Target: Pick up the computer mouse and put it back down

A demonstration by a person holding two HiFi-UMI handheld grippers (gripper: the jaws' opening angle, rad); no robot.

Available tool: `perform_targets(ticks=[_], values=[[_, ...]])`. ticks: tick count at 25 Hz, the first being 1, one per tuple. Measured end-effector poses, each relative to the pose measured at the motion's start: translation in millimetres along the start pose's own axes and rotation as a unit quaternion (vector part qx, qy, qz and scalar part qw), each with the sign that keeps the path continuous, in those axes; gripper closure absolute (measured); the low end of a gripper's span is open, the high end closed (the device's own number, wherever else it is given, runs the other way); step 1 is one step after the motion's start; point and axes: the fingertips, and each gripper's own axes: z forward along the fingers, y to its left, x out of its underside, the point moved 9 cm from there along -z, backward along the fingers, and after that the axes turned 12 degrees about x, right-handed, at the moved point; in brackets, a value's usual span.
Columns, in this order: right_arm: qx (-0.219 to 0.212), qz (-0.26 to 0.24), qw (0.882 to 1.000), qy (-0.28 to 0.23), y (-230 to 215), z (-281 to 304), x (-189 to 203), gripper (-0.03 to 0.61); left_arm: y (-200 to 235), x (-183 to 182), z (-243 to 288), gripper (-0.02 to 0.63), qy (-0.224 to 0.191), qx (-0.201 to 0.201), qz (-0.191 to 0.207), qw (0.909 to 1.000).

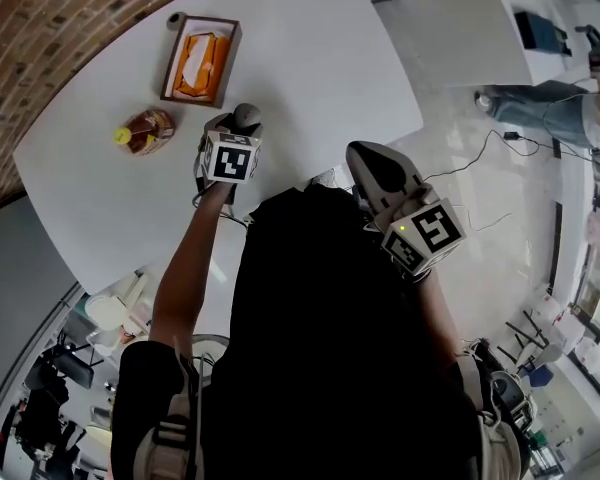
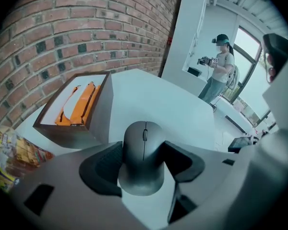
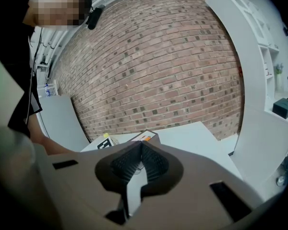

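A dark grey computer mouse (image 2: 143,150) sits between the black pads of my left gripper (image 2: 144,163), which is shut on its sides. The mouse's front end points away, out over the white table (image 2: 153,99); I cannot tell whether it touches the top. In the head view the mouse (image 1: 246,116) pokes out beyond the left gripper (image 1: 242,128) over the middle of the table (image 1: 310,58). My right gripper (image 1: 366,158) hovers by the table's near edge. Its pads (image 3: 151,159) meet at the tips with nothing between them.
A wooden tray (image 1: 232,56) holding an orange object stands at the back left of the table. A snack packet (image 1: 148,130) lies left of the left gripper. A brick wall (image 2: 86,37) runs behind. Another person (image 2: 221,66) stands far off. Cables (image 1: 480,158) trail on the floor.
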Motion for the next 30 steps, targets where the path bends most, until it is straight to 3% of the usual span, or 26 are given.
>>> perform_targets(ticks=[14,19,30], values=[[0.026,0.015,0.999,0.026,-0.9,9.5,4.9,0.562,15.0,9.0,36.1,0.330,0.076,-0.005,0.016,0.9970],[0.028,0.017,0.999,0.031,-0.2,16.9,4.2,0.561,18.8,9.3,40.9,0.330,0.082,0.011,0.014,0.9965],[0.028,0.018,0.999,0.037,-2.0,23.5,3.7,0.561,23.2,6.9,46.4,0.328,0.104,0.003,0.031,0.9941]])
